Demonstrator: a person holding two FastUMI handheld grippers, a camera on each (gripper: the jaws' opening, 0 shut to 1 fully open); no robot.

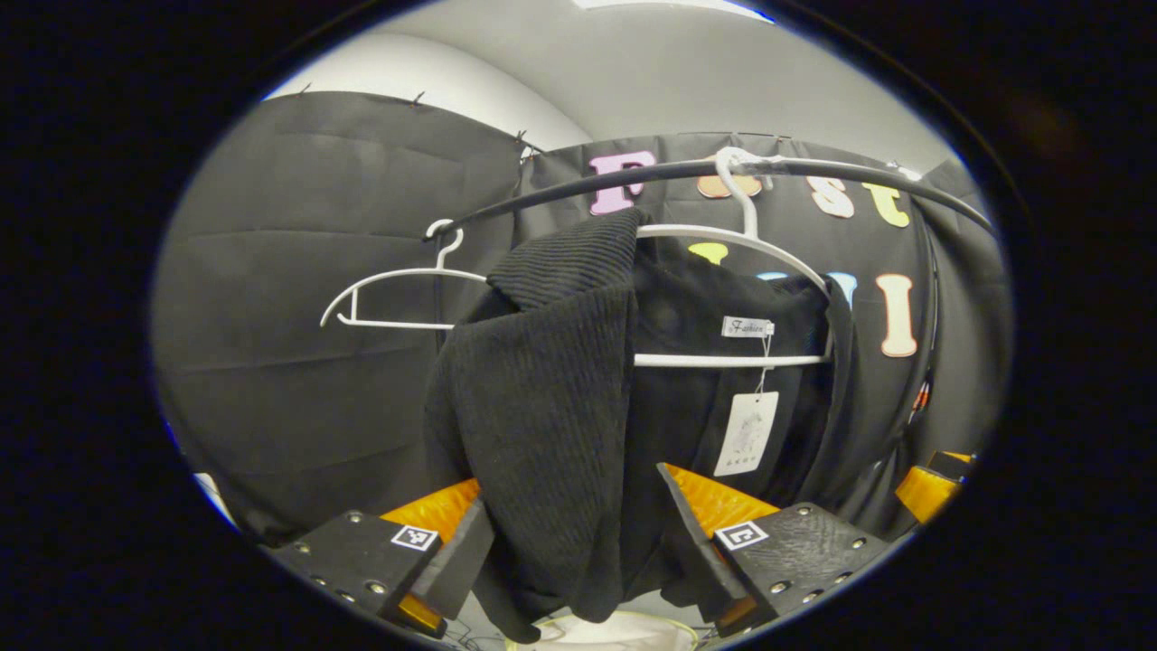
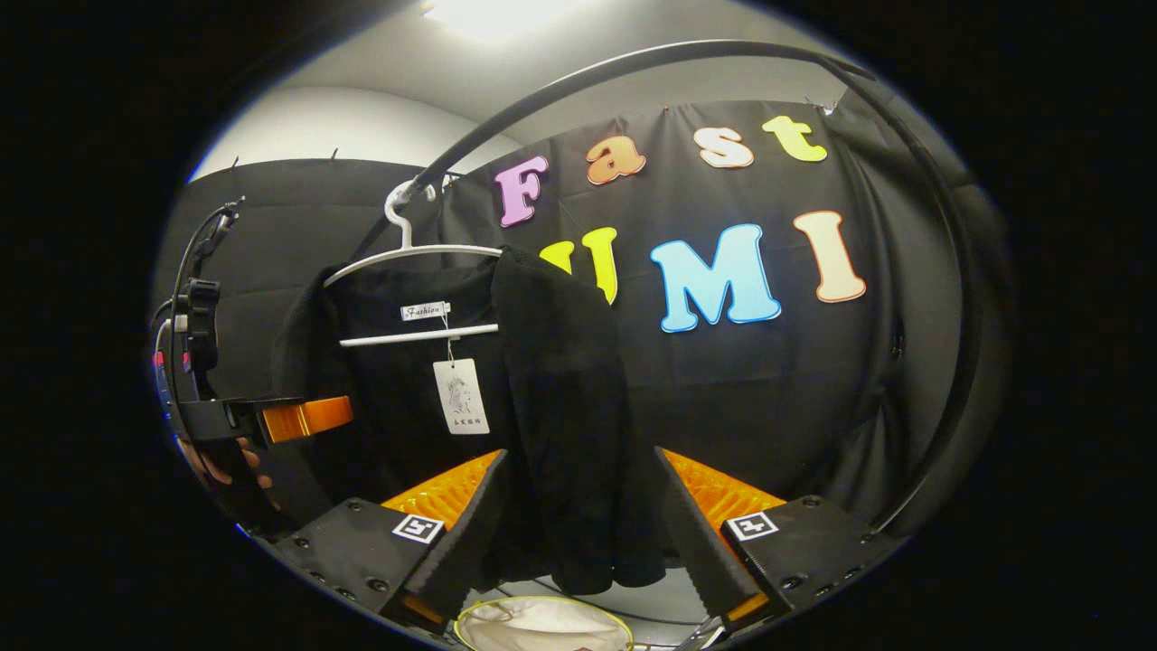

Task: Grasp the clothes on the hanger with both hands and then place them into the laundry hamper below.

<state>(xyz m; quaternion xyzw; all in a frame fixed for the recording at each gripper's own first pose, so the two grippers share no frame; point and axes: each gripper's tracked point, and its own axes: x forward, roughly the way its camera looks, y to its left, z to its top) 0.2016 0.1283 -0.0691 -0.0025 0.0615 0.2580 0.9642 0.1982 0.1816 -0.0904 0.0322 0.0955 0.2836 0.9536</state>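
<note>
A black knit garment [image 1: 542,398] hangs on a white hanger [image 1: 732,237] from a black rail [image 1: 633,174], with a white tag [image 1: 746,434] at its collar. My left gripper [image 1: 578,551] is open, its fingers standing either side of the garment's front panel without pressing it. In the right gripper view the garment [image 2: 560,398] hangs between the wide-apart fingers of my right gripper [image 2: 578,533], also open. Below lies the pale laundry hamper [image 2: 542,626], its rim also visible in the left gripper view [image 1: 624,633].
An empty white hanger [image 1: 393,294] hangs further left on the rail. A hand [image 2: 217,466] holds the left gripper [image 2: 303,419] beside the garment's far side. The curved rail [image 2: 940,226] runs down on the right. The black cloth wall is close behind.
</note>
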